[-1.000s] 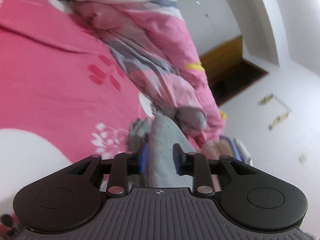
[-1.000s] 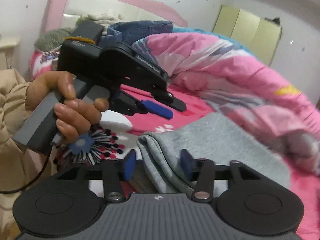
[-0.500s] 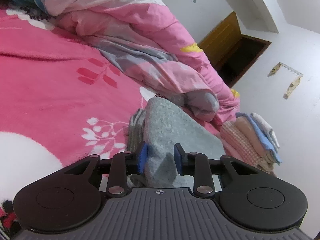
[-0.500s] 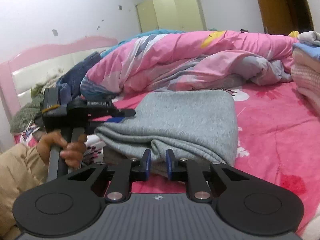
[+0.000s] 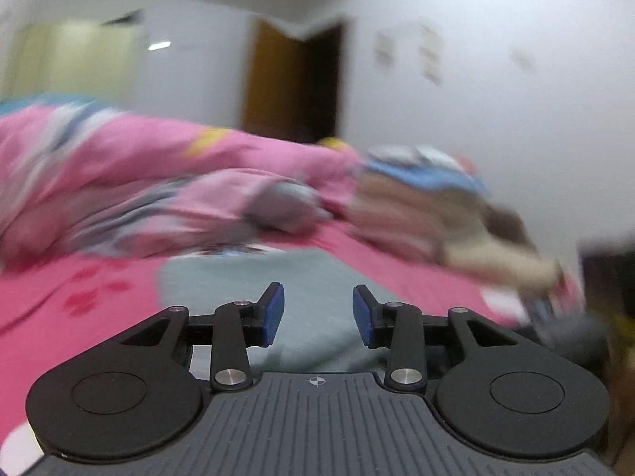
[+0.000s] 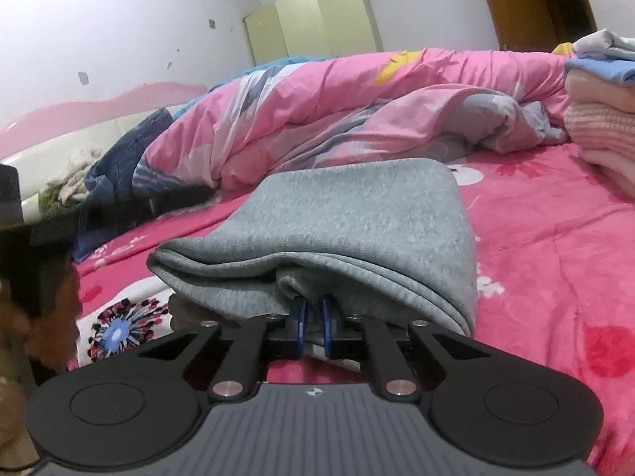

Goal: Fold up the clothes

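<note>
One folded grey garment [image 6: 349, 214] lay on the pink bedsheet [image 6: 555, 277], in front of one crumpled pink duvet [image 6: 337, 111]. One stack [image 6: 599, 119] of folded clothes stood at the right edge of the right wrist view, cut off by the frame; at least four layers showed in it.

There were two grippers. The right gripper [image 6: 313, 319] had its jaws closing, nearly together, with the garment's near hem pinched between its blue pads [image 6: 301, 317]. The fabric draped over the fingertips, so the pad tips were partly hidden.

The left gripper [image 5: 316, 313] had its jaws opening; its two blue pads [image 5: 272, 313] stood apart with nothing pressed between them, and the garment [image 5: 301, 285] lay behind and below the gap. Whether either pad brushed the cloth could not be told.

The left wrist view was heavily blurred: the duvet [image 5: 139, 182], the stack [image 5: 428, 194] and a door [image 5: 293, 83] showed only as smears. In the right wrist view a dark shape at the left edge was cut off and unclear. One pale wardrobe [image 6: 313, 27] stood against the far wall, and a heap of denim [image 6: 115, 150] lay by the headboard.
</note>
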Demonstrator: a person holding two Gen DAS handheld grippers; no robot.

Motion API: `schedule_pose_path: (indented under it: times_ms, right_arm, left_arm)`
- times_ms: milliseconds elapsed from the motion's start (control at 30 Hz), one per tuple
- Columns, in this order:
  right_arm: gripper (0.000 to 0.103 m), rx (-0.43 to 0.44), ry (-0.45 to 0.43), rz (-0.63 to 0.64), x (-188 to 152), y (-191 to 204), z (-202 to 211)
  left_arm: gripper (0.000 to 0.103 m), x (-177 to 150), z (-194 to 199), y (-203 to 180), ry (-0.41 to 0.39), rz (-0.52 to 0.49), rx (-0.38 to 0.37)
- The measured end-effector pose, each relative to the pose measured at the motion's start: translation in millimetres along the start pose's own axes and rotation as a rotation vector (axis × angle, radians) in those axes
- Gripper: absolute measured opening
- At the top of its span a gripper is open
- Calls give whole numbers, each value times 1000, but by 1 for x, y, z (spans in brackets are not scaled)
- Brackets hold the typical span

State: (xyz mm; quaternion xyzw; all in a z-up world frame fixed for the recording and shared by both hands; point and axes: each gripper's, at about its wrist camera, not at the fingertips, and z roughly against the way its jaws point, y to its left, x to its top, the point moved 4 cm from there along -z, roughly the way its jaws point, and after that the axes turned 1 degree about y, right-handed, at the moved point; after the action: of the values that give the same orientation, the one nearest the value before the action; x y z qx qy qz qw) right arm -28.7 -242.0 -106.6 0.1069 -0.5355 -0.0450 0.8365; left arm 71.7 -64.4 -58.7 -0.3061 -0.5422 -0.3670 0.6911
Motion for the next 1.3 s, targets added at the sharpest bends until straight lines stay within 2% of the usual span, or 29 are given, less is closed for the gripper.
schedule_pose_path:
  times_ms: [67, 200, 367, 600, 733, 800, 900, 1100, 1267, 1300]
  right_arm:
    - [9, -3, -10, -2, 0, 0, 2]
    - [9, -14, -26, 1, -2, -2, 9]
    - [9, 14, -50, 11, -2, -3, 15]
    - [10, 25, -48, 119, -6, 12, 10]
    - [10, -2, -55, 168, -8, 17, 9]
    - [10, -13, -68, 156, -5, 16, 7]
    - [9, -18, -81, 144, 1, 16, 3]
    - [7, -17, -125, 129, 15, 22, -14]
    - [4, -149, -132, 157, 8, 18, -46]
    - [5, -145, -141, 151, 7, 19, -42]
  left_arm:
    - [38, -8, -10, -18, 36, -102, -5]
    - [38, -22, -27, -29, 99, -233, 69]
    - [38, -28, -30, -33, 96, -309, 90]
    - [38, -37, -24, -42, 99, -429, 101]
    - [34, -38, -24, -39, 96, -408, 107]
    - [15, -35, -25, -37, 80, -376, 126]
    - [7, -29, -24, -34, 48, -338, 138]
    - [5, -22, -16, -35, -13, -303, 117]
    - [5, -26, -18, -36, 7, -317, 101]
    - [5, -27, -19, -37, 8, -329, 112]
